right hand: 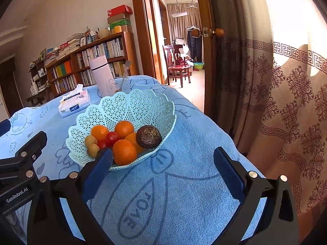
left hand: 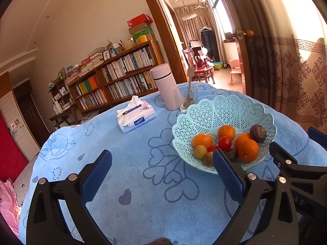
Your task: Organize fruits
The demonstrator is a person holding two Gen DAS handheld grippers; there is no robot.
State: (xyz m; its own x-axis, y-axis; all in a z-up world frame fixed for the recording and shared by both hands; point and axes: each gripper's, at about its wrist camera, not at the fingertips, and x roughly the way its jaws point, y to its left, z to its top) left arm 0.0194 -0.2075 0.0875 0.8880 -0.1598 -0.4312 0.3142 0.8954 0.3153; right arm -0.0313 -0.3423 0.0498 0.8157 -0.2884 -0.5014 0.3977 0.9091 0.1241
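Both tongs (left hand: 162,169) (right hand: 163,163) spread apart, empty, near fruit basket (left hand: 224,110); tissue pack (left hand: 134,116), flask (left hand: 164,85), glass (left hand: 187,98) behind.

A long wooden bookshelf (left hand: 114,75) full of books stands by the pale wall (left hand: 81,20). Boxes (left hand: 141,27) are stacked on top of it. An open door (right hand: 206,47) shows a sunny room with a red chair (right hand: 179,65). A patterned curtain (right hand: 286,94) glows with light.
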